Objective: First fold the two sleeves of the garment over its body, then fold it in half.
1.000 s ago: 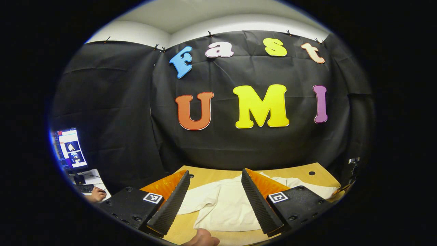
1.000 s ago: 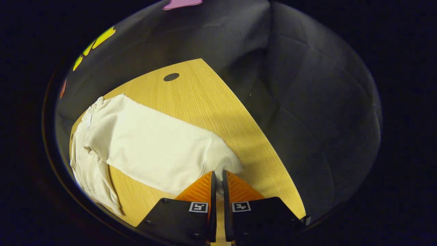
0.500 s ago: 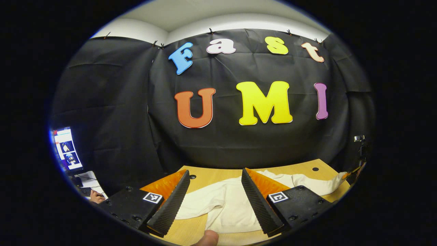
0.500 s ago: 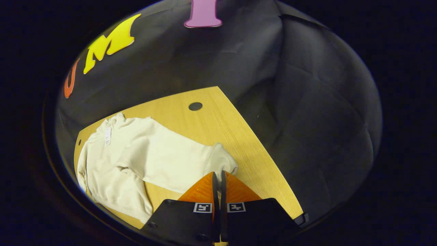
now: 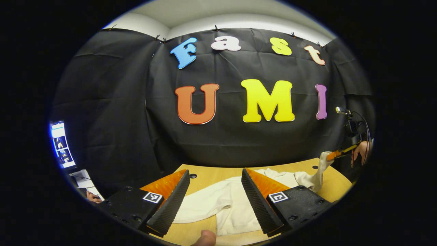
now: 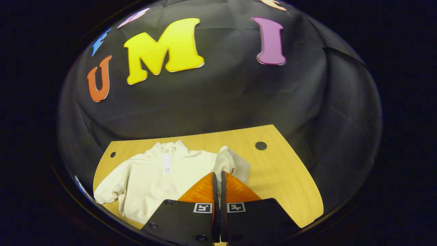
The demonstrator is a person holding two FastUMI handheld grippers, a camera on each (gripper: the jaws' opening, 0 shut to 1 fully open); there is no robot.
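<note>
The cream garment [image 6: 153, 177] is lying on the wooden surface [image 6: 280, 184], body spread flat with the neck tag facing up. The right claw [image 6: 217, 176] has its two fingers pinched together on the cuff end of one sleeve [image 6: 225, 164], and that sleeve is lifted up off the surface (you can see its shadow on the wood just beside it). In the left gripper view the same sleeve [image 5: 319, 169] hangs from the right claw [image 5: 333, 155] at the far right edge, with the hand [image 5: 362, 150] holding it just behind.

The left claw [image 5: 215, 191] is spread wide, fingers well apart, nothing between them. It hovers near the front edge of the surface [image 5: 205, 172], looking over the garment [image 5: 218, 205], whose other sleeve lies stretched out toward the left. A fingertip [image 5: 205, 237] pokes in at the bottom edge. Off to the far left there's a lit monitor [image 5: 59, 143] beside the black cloth wall [image 5: 112, 112].
</note>
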